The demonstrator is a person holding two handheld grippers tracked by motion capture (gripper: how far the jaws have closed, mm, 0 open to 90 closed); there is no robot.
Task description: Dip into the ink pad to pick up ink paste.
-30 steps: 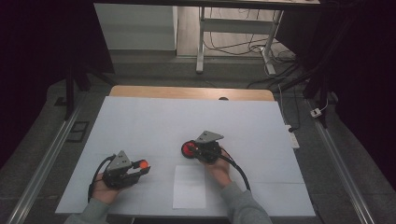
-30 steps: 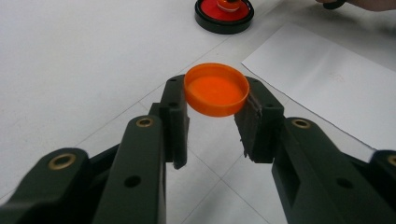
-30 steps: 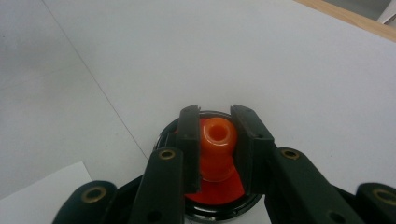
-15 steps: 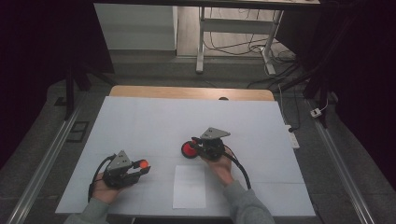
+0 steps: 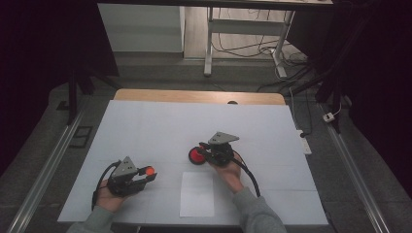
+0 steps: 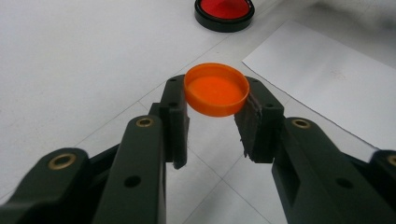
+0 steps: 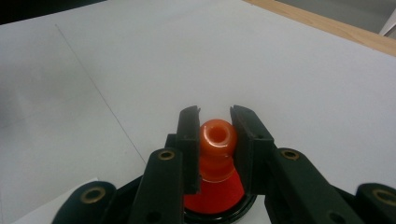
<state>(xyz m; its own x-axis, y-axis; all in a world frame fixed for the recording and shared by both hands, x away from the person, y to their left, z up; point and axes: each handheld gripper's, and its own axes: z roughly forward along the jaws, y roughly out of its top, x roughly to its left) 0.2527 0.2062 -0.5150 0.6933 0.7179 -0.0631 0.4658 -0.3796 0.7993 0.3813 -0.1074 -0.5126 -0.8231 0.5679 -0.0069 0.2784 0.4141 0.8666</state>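
The left gripper [image 6: 215, 116] pinches an orange cap [image 6: 216, 89] between its pads, held just above the white table [image 5: 145, 131] at the near left, while the right gripper [image 7: 215, 135] — near the middle — is closed on the neck of a red funnel-like piece [image 7: 216, 158] whose black-rimmed base rests on the table.

Left gripper [image 5: 148, 172] clamps an orange cap [image 6: 216, 89] low; right gripper [image 5: 203, 151] pinches a red spout [image 7: 216, 135] ahead
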